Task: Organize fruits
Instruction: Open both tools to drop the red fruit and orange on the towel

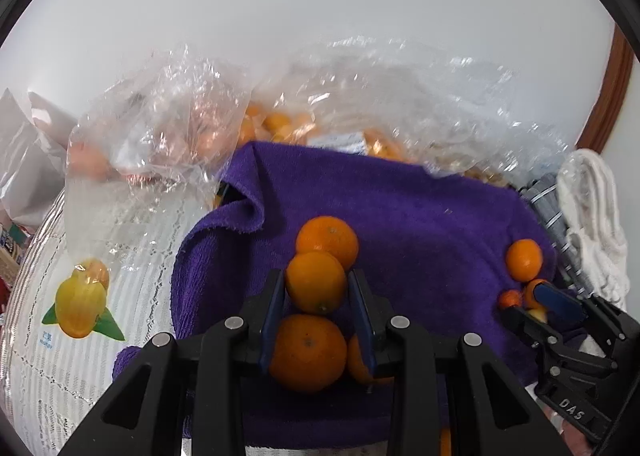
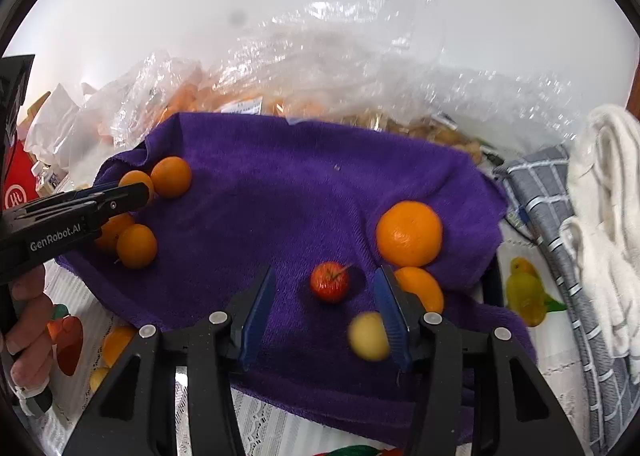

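Note:
A purple towel (image 1: 420,224) (image 2: 288,192) covers the table. My left gripper (image 1: 316,300) is shut on a small orange (image 1: 316,282); another orange (image 1: 328,238) lies just beyond it and a third orange (image 1: 308,352) just below, with a fourth (image 1: 358,360) partly hidden. In the right wrist view the left gripper (image 2: 132,192) is among that cluster of oranges (image 2: 172,176). My right gripper (image 2: 324,296) is open over the towel, a small red fruit (image 2: 330,282) between its fingers and a blurred yellow fruit (image 2: 368,336) by the right finger. A large orange (image 2: 409,233) and a smaller one (image 2: 420,288) lie right of it.
Clear plastic bags of orange fruit (image 1: 280,124) (image 2: 320,68) lie behind the towel. A grey checked cloth (image 2: 560,224) and white cloth (image 2: 608,184) are at right. The lace tablecloth (image 1: 80,296) has printed fruit. A white wall stands behind.

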Demonstrator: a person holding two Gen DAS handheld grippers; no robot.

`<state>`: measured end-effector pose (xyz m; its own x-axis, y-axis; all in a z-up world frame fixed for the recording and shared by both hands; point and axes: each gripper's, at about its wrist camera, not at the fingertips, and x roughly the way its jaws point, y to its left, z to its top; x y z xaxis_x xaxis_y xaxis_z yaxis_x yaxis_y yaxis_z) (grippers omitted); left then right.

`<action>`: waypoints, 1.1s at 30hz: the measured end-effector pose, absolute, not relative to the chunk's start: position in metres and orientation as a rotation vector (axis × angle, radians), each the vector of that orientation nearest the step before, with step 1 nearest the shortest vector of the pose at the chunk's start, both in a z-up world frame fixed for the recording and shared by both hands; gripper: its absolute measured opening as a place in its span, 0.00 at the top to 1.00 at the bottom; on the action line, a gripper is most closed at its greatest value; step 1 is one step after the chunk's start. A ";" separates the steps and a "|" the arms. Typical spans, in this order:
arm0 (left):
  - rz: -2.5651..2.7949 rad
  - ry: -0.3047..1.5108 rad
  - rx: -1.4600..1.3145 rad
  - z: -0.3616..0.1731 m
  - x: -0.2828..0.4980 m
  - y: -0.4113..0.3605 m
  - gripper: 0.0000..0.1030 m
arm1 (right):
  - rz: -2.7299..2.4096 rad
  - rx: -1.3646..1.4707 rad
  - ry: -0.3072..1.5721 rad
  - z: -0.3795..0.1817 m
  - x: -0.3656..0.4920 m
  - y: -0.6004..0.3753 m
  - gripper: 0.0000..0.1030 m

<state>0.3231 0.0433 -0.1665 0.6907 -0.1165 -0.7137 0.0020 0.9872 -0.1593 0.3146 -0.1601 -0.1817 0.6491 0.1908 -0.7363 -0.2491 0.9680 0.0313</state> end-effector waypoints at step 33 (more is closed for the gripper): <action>-0.017 0.817 -0.215 -0.160 0.188 0.134 0.70 | 0.206 -0.015 0.846 -0.158 0.195 -0.147 0.60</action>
<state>0.1881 0.1345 -0.1600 0.6853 -0.0976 -0.7217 -0.0676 0.9782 -0.1964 0.1951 -0.1468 -0.1581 0.6446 0.1750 -0.7442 -0.1870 0.9800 0.0685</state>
